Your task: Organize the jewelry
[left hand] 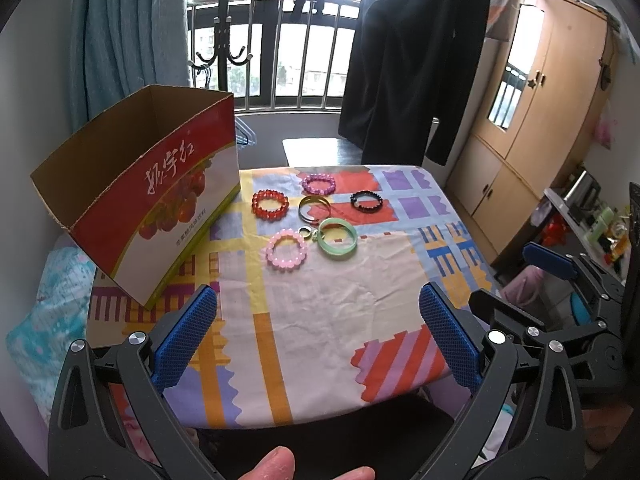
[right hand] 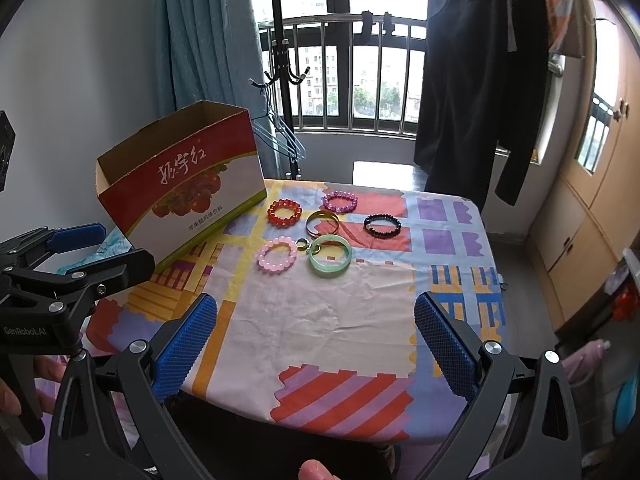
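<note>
Left gripper [left hand: 318, 336] and right gripper [right hand: 316, 340] hover over the tabletop's [right hand: 360, 320] near edge, jaws spread, nothing held. Bracelets [right hand: 320, 232] cluster toward the far edge; box [right hand: 180, 188] at the far-left corner.

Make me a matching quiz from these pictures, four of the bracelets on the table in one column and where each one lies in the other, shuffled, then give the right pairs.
Things:
1. red bead bracelet
2. black bead bracelet
3. green bangle
4. purple bead bracelet

Places:
A. farthest right of the group
B. nearest the cardboard box
C. touching the small rings, beside the pink bead bracelet
D. at the far side, beyond the gold bangle

Pairs: 1-B, 2-A, 3-C, 4-D
</note>
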`<state>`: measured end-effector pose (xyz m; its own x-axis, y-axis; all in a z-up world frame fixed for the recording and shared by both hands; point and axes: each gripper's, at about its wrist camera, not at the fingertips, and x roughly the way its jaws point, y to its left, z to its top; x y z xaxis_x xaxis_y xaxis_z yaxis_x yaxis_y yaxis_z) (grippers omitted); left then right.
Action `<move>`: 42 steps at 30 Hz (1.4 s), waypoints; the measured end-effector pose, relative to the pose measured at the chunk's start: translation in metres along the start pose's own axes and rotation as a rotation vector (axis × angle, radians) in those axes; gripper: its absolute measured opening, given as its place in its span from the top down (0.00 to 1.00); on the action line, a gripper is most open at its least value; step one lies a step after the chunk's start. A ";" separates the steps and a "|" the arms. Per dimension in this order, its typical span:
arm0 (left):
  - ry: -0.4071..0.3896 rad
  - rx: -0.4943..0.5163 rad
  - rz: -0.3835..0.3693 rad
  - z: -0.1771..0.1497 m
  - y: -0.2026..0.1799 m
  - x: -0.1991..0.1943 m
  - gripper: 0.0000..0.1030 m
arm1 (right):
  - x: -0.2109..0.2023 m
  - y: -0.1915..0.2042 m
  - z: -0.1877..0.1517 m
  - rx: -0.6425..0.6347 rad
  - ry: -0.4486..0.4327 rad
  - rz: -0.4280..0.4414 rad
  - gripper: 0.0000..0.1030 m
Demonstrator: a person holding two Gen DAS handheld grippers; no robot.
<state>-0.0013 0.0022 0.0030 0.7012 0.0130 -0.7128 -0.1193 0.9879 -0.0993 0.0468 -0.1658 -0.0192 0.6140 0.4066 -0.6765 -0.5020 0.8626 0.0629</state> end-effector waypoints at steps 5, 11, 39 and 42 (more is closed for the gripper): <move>0.000 -0.011 -0.061 -0.003 0.011 0.008 0.06 | 0.005 -0.004 0.001 0.010 0.003 0.005 0.06; 0.035 -0.003 -0.052 0.004 0.023 0.035 0.06 | 0.027 -0.017 0.011 0.028 0.021 0.000 0.05; 0.301 -0.106 -0.018 0.029 0.109 0.305 0.06 | 0.314 -0.100 0.076 -0.075 0.265 0.031 0.40; 0.303 -0.082 0.012 0.026 0.107 0.313 0.06 | 0.332 -0.098 0.075 -0.109 0.302 0.042 0.53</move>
<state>0.2234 0.1164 -0.2132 0.4595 -0.0339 -0.8875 -0.1918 0.9719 -0.1365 0.3453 -0.0927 -0.1945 0.3909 0.3198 -0.8631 -0.5959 0.8026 0.0275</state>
